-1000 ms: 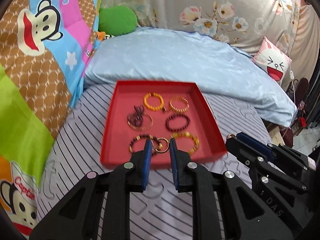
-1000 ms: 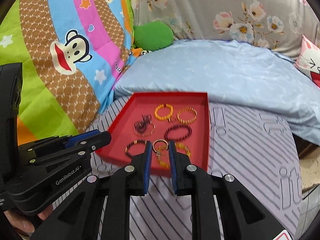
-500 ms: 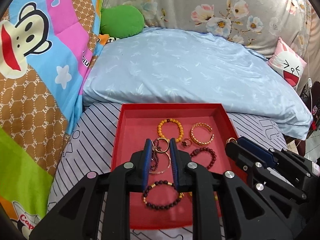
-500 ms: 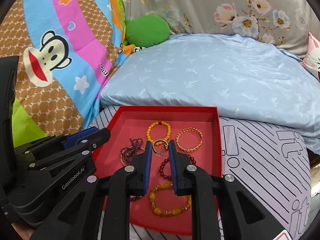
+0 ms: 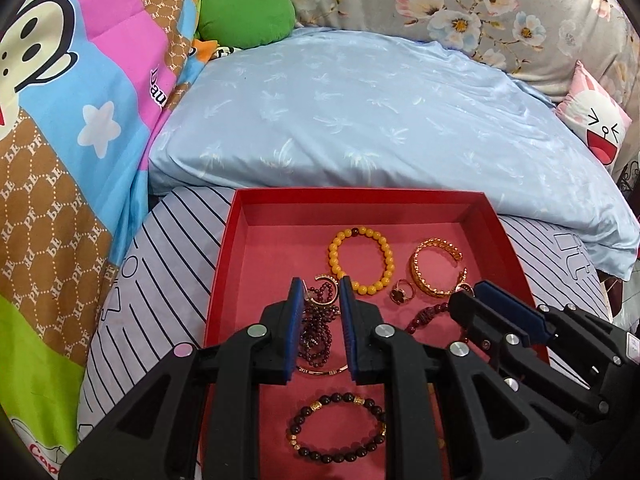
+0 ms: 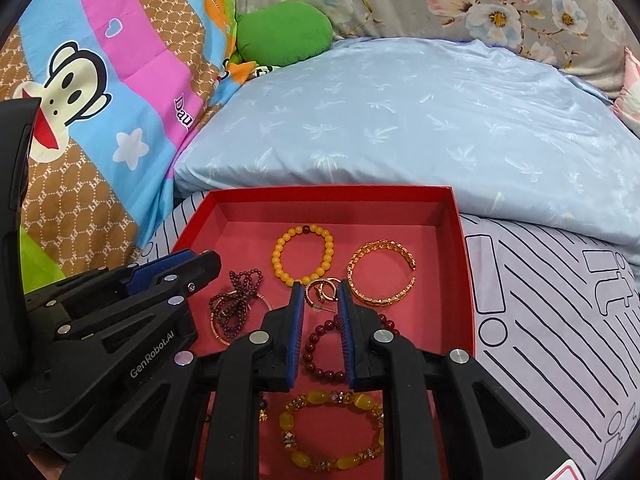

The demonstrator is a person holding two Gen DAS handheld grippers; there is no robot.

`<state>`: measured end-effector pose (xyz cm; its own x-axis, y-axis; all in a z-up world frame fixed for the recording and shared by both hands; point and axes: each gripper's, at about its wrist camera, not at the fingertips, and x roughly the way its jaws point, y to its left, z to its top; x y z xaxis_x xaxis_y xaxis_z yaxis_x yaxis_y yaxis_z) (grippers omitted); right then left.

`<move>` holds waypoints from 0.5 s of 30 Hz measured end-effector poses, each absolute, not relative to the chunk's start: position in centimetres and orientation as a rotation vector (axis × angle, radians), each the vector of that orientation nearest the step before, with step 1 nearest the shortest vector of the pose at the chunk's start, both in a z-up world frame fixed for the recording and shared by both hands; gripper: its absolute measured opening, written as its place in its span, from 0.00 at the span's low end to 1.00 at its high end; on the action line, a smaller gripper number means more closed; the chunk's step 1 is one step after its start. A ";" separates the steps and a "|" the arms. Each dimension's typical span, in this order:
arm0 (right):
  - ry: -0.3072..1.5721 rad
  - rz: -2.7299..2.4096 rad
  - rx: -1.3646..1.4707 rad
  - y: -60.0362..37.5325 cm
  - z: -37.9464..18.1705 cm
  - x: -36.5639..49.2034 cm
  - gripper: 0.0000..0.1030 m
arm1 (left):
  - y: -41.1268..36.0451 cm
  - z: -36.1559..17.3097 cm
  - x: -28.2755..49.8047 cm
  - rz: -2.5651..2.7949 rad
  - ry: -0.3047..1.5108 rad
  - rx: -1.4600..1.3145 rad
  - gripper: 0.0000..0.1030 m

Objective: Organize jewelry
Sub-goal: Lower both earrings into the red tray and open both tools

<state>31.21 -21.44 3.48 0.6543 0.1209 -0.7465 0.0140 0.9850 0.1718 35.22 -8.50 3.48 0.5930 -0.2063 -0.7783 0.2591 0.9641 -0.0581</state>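
A red tray (image 5: 360,194) (image 6: 332,192) lies on the striped sheet. It holds a yellow bead bracelet (image 5: 334,252) (image 6: 276,256), a gold cuff (image 5: 420,276) (image 6: 360,260), a small ring (image 5: 400,294), a garnet strand (image 6: 236,296), a dark bead bracelet (image 5: 336,458), a red bead bracelet (image 6: 316,360) and an amber bracelet (image 6: 296,456). My left gripper (image 5: 320,292) hangs low over the tray's left half, shut on a gold hoop earring (image 5: 326,277). My right gripper (image 6: 320,294), over the tray's middle, is shut on a second gold hoop earring (image 6: 311,292).
A pale blue pillow (image 5: 360,112) butts against the tray's far edge. A cartoon-print quilt (image 5: 60,160) rises on the left, with a green cushion (image 5: 244,14) behind. Striped sheet (image 6: 540,320) spreads to the right of the tray. The two grippers hang side by side, close together.
Both grippers moved forward and down from the tray's near edge to low over its inside. Each kept its hoop earring between its tips.
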 end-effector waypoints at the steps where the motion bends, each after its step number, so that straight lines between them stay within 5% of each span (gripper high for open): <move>1: 0.860 0.060 0.168 -21.4 3.3 31.3 0.16 | -8.5 3.3 35.3 -0.269 0.900 0.062 0.17; 15: 0.879 0.049 0.167 -21.4 2.3 32.0 0.16 | -8.7 2.3 35.9 -0.259 0.915 0.063 0.18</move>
<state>32.02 -21.36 2.34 0.6376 0.1112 -0.7623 0.0259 0.9859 0.1655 35.88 -8.70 2.30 0.5808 -0.1950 -0.7903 0.2483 0.9671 -0.0561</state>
